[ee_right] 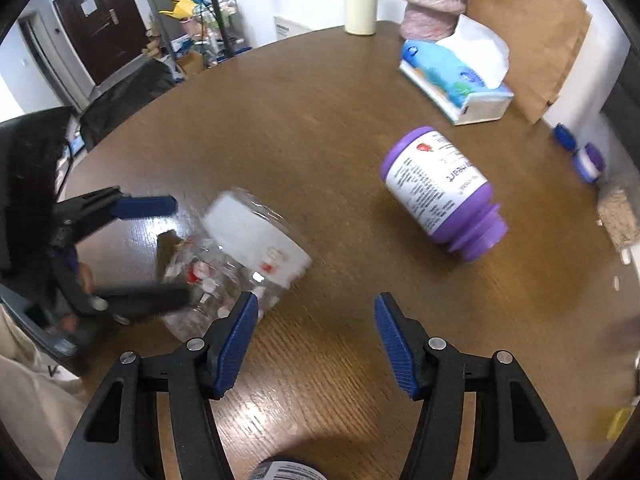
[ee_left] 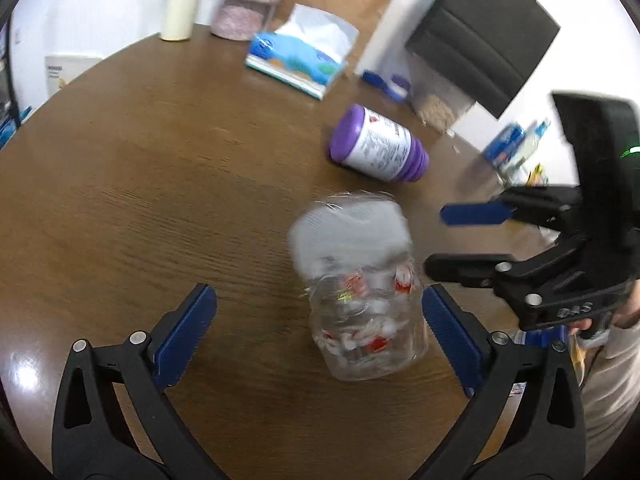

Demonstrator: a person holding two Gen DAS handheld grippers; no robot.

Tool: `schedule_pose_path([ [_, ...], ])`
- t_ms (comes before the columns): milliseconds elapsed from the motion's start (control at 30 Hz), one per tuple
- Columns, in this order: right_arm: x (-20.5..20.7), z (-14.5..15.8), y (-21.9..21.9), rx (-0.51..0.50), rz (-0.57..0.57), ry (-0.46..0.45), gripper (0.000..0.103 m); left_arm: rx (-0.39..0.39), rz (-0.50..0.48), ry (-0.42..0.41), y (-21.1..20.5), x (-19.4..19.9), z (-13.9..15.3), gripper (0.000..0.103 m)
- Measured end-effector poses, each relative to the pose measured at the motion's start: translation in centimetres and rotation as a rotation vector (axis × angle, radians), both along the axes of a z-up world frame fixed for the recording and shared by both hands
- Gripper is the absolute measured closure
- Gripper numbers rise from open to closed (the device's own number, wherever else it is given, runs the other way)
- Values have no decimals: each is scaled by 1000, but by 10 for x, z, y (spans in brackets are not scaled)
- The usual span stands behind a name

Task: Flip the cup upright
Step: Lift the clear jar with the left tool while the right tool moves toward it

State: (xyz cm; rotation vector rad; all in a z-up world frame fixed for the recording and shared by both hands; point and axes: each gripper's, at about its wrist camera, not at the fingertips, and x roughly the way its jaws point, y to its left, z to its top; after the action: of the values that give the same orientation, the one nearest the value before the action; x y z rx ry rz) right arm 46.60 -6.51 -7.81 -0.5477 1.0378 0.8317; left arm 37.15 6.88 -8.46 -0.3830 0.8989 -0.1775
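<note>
I am seeing the clear jar lying tilted on the tabletop, white lid pointing away, sitting between the fingers of my wide-open left gripper. The right gripper, also open and empty, is hovering just beside it. The purple bottle's label is blurring to "...heart".

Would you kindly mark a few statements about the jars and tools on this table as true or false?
1. The clear jar has a white lid. True.
2. The left tool is shut on the clear jar. False: its jaws are open on either side of the jar.
3. The purple bottle lies on its side. True.
4. The right tool holds the purple bottle. False: it is open and short of the bottle.
5. The tissue box is red. False: it is blue and white.
</note>
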Motion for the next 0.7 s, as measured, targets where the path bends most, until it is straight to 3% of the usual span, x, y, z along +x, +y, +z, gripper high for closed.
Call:
schedule_pose_path([
  [100,-5,12,-15,-29,-51,-93,37,69,-52,-20,-20,13,2,0],
  [167,-5,26,-31,6,-101,-111,37,128,-91,12,-34,21,3,26],
  [233,-9,35,-40,40,-130,-132,37,145,-94,79,-36,27,-4,44],
  [300,-16,45,-50,74,-145,-146,37,74,-74,139,-31,34,-12,44],
  [367,-23,51,-55,97,-154,-154,37,85,-50,159,-29,37,-12,45],
  [433,-32,57,-58,122,-156,-159,37,30,-32,117,-23,34,-7,46],
  [533,-38,65,-61,185,-156,-154,37,65,-22,-8,-24,17,16,46],
  [700,-51,91,-66,454,-120,-62,35,51,-43,-243,-26,-16,67,46],
])
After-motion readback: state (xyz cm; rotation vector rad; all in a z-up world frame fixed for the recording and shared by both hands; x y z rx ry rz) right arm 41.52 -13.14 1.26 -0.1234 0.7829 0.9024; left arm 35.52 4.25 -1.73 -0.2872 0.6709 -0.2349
